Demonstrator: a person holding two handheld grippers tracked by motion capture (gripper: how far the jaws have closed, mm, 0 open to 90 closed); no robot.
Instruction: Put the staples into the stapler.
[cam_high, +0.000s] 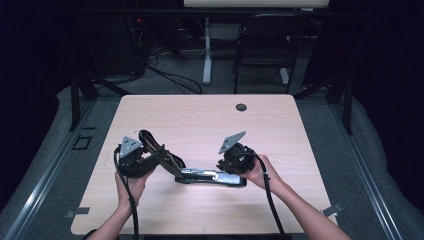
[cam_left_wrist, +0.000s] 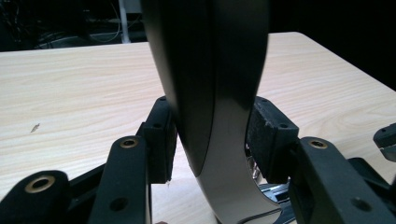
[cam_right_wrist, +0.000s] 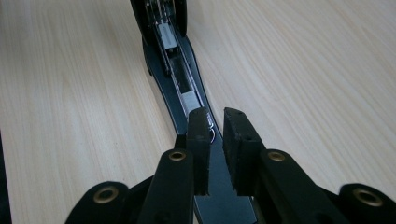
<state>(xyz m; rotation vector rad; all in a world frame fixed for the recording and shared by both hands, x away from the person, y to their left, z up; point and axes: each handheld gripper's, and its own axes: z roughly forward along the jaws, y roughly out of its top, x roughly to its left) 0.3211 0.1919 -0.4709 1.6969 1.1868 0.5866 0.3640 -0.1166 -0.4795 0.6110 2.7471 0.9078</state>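
Table evenly lit, surroundings dark; near tool parts soft-focused.

A pale wooden table with a round grommet hole; a dark chair stands beyond it.

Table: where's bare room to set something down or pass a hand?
The far half of the table is bare, from the stapler up to the grommet hole. The near strip between the forearms is free too. It is crowded mid-front: the left gripper grips the raised stapler lid, the right gripper sits at the base.
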